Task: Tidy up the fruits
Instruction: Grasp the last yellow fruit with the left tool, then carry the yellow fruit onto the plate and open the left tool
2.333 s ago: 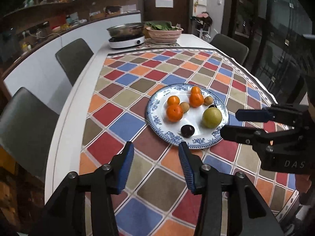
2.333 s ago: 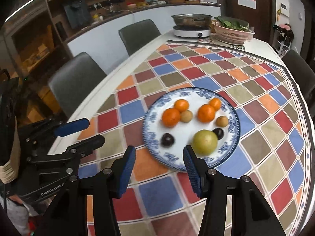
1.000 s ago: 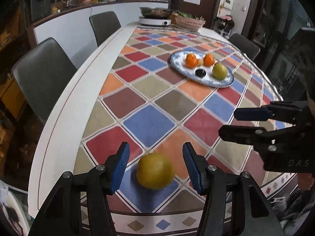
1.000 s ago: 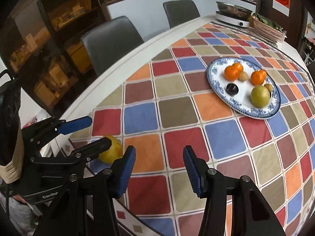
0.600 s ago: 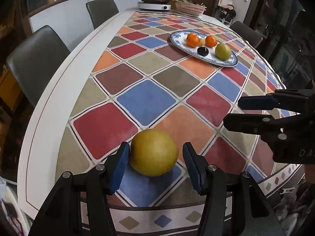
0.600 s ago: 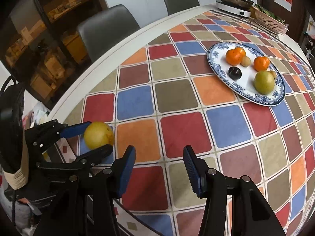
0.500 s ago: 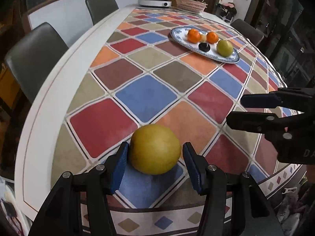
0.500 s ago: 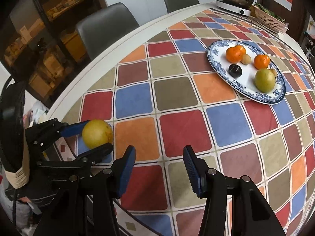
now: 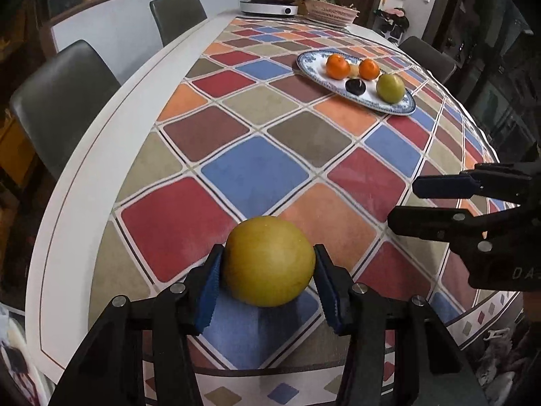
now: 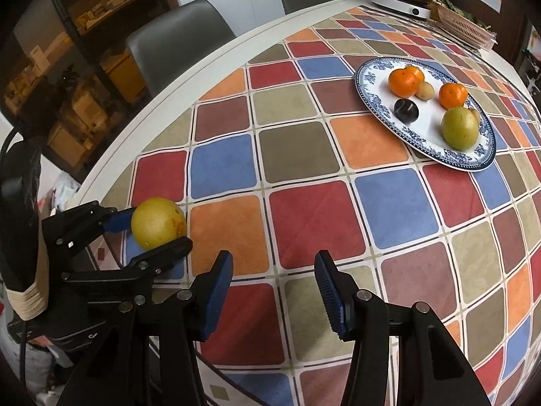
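A yellow pear [image 9: 268, 260] sits at the near edge of the checkered tablecloth, also in the right wrist view [image 10: 157, 222]. My left gripper [image 9: 267, 280] has its blue pads against both sides of the pear, shut on it. A blue-and-white plate [image 9: 311, 67] [image 10: 368, 98] further along the table holds two oranges [image 10: 402, 81], a dark plum [image 10: 405, 110], a green pear [image 10: 460, 128] and small brown fruits. My right gripper [image 10: 274, 284] is open and empty above the cloth, to the right of the left gripper.
Grey chairs [image 9: 61, 94] stand along the table's left side. A hot pot on a cooker [image 9: 268, 0] and a basket of greens [image 9: 329, 12] stand at the far end. The table's white rim [image 9: 77, 203] curves close by on the left.
My left gripper moved from above the plate back to the near table edge, came around the yellow pear and closed on it. The right gripper followed alongside, still open.
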### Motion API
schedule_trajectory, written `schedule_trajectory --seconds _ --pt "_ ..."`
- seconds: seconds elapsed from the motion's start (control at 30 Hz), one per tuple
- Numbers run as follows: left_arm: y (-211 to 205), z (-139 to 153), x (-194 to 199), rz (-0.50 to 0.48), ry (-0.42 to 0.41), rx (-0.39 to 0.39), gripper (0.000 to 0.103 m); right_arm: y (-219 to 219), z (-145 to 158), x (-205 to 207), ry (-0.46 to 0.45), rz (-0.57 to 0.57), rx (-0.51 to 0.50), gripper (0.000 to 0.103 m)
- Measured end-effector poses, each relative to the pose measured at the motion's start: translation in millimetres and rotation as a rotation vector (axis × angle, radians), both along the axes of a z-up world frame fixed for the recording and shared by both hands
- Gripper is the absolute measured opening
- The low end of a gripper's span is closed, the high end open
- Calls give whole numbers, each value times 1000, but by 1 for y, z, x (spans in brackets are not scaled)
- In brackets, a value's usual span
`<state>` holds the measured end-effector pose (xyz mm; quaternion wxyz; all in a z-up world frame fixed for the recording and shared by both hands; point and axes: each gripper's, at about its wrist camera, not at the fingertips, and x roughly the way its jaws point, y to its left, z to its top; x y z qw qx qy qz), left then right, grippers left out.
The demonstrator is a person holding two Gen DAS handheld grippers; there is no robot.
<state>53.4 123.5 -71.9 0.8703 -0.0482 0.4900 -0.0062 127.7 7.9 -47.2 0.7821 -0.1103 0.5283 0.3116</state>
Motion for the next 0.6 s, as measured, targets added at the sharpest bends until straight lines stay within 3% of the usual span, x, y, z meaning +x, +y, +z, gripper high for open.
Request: schedule_trajectory --seconds 0.6 --pt "-28 42 40 -67 -94 6 51 -39 26 17 -88 -106 65 51"
